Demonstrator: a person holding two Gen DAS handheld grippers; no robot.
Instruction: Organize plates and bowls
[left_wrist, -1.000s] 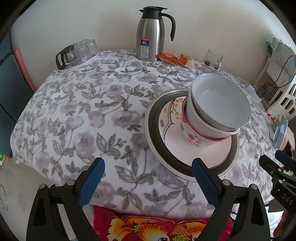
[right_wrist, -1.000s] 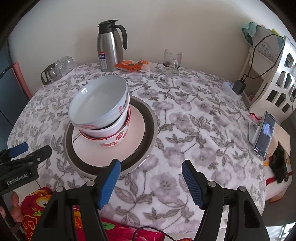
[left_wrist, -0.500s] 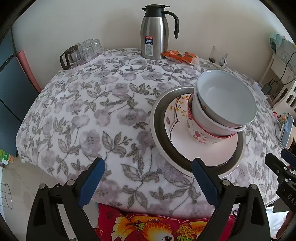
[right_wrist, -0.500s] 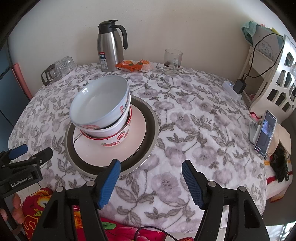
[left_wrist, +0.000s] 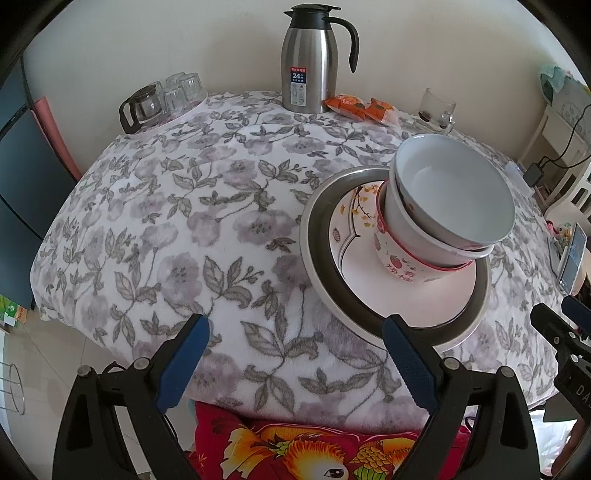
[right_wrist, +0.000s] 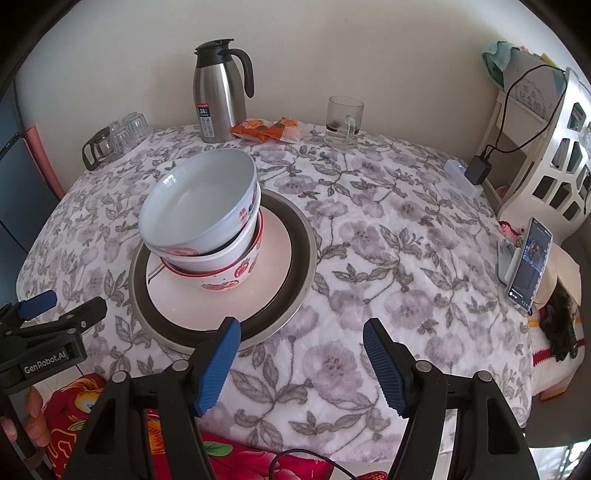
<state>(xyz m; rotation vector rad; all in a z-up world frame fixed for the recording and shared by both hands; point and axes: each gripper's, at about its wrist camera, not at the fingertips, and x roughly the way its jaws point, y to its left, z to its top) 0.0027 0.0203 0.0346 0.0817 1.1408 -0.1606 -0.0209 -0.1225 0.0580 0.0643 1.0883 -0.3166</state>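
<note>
On the plates (right_wrist: 273, 258), stacked bowls (right_wrist: 199, 206) tilt leftward; both hand-held grippers (left_wrist: 295, 354) (right_wrist: 301, 354) gape.

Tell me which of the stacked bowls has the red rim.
The bottom bowl, standing on the pink plate: red rim, strawberry print. The two nested above, including the tilted top bowl, have white rims.

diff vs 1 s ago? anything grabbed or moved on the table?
Nothing grabbed or released. The left gripper has drawn back and up a little, so its view takes in more of the table's near edge and the floor. The right gripper barely shifted. Both are open and empty. The tilted stack of white bowls on the pink plate inside the grey-rimmed plate is unchanged, as is the steel thermos jug.
</note>
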